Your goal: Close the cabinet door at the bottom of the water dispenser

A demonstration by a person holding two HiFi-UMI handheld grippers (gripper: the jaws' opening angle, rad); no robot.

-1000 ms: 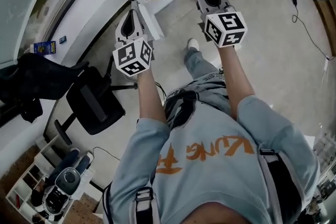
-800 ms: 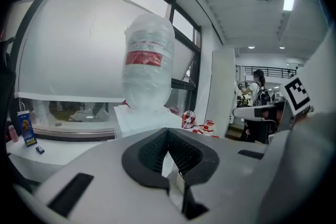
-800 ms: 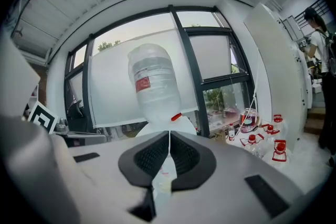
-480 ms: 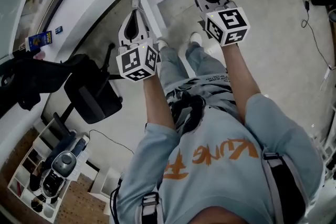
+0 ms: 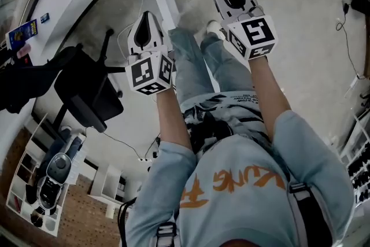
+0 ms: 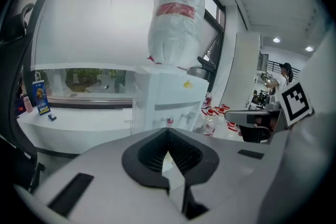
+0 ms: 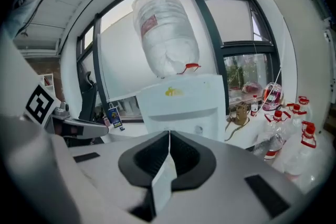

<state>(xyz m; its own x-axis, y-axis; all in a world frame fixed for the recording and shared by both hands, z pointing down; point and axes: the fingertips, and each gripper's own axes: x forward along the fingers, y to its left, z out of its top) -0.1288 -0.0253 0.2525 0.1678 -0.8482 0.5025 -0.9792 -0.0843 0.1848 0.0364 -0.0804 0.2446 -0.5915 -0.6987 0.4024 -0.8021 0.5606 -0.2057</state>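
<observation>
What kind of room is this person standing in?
Probably an office or lab corner: a white water dispenser topped with a big clear upturned bottle, a black office chair, and red-capped plastic bottles beside a window.

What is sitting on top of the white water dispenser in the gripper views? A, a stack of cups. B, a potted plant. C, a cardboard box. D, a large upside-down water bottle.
D: in the right gripper view a large water bottle stands neck-down on top of the white water dispenser, and the left gripper view shows the same.
</observation>
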